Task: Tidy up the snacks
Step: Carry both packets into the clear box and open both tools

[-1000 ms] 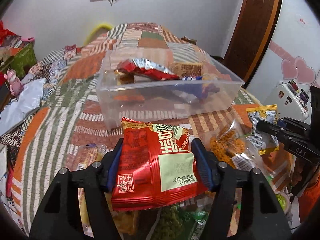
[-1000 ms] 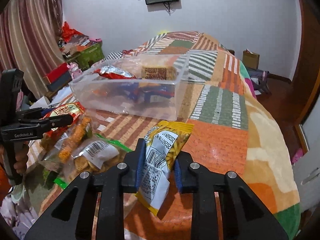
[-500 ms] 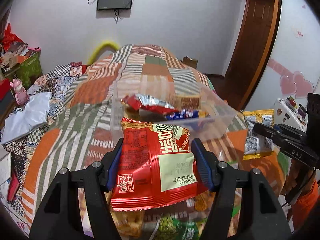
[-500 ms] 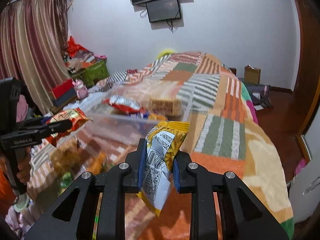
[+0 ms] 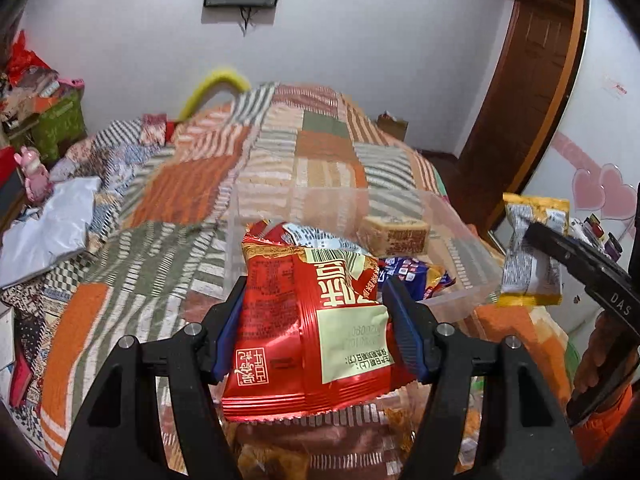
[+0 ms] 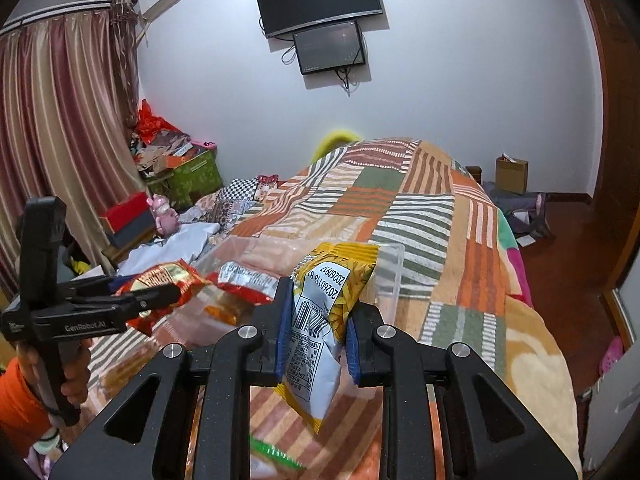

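Gripping a red snack packet (image 5: pixel 316 332), my left gripper (image 5: pixel 316 332) has its blue pads (image 5: pixel 404 332) pressed into both sides of the foil, and the packet hangs above the near wall of the clear plastic box (image 5: pixel 460 256) on the patchwork blanket (image 5: pixel 180 184). That packet hides most of the box's front; behind it, toward twelve o'clock, I can make out only the top of a red and silver packet (image 5: pixel 296 236), a brown cake bar (image 5: pixel 394 234) and a blue wrapper (image 5: pixel 404 276). At three o'clock in the left view my right gripper (image 6: pixel 316 336) comes in from the edge, its body cut off by the frame, clamped on a yellow and white packet (image 6: pixel 324 320) held up beside the box's right corner. In the right view that yellow packet covers the box's near edge, and the box contents there are smeared and hard to read. Loose snacks below my left fingers are blurred and half hidden at six o'clock.
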Available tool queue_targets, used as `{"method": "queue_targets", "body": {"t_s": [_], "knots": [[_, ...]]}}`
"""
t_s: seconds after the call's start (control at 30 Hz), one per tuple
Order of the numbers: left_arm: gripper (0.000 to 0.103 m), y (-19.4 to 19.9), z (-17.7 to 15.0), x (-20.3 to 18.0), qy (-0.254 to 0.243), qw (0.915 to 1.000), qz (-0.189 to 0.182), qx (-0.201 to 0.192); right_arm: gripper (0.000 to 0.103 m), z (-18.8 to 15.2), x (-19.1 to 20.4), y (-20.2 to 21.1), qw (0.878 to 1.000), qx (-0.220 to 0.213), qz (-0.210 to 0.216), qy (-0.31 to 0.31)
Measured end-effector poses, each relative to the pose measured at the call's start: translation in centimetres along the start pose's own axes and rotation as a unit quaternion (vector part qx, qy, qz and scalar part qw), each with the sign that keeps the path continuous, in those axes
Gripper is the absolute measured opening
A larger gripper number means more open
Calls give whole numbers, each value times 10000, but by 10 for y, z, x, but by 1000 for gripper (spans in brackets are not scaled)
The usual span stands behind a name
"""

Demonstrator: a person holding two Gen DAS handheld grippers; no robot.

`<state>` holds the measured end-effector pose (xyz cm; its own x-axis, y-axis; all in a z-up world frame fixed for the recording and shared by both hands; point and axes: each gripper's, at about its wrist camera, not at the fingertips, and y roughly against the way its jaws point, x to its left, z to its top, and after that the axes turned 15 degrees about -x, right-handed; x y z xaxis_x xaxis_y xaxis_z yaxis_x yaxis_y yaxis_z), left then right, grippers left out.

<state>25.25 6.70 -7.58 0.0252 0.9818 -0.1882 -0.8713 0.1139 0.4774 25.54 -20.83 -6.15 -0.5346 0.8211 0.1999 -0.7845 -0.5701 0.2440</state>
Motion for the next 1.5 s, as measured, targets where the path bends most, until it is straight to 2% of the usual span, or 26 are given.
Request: {"method": "queue_targets", "body": {"t_s": [0.07,0.13,0.37,0.73,0.93,1.07,1.2,1.3,1.37,1.5], "knots": [[65,-11,-1,3,93,9997,-102,195,21,0,-1,-4,10000,32,-13,-2],[65,-16,1,1,33,9998,-100,194,21,1,-2,-11,10000,59,-38,-3],[65,-46,0,-1,-144,9992,53,380,21,-3,-4,-37,9996,239,-133,88],[66,-69,-2,-6,-370,9989,122,279,21,-21,-8,-64,9971,729,-87,212],[67,-71,-3,-6,-427,9985,175,290,21,-25,-7,-69,9958,862,-82,285],[72,-64,-4,-6,-447,9984,226,274,27,-24,-8,-70,9948,960,-180,274],[77,-50,-4,-12,-677,9972,267,150,50,-26,-8,-66,9941,1006,-271,318],[79,-39,-4,-16,-736,9970,226,76,61,-25,-6,-57,9942,935,-340,416],[80,-29,-3,-17,-726,9971,208,33,67,-23,-5,-52,9943,904,-352,440],[83,-12,-1,-17,-670,9976,181,-42,69,-17,-4,-38,9952,797,-359,448]]}}
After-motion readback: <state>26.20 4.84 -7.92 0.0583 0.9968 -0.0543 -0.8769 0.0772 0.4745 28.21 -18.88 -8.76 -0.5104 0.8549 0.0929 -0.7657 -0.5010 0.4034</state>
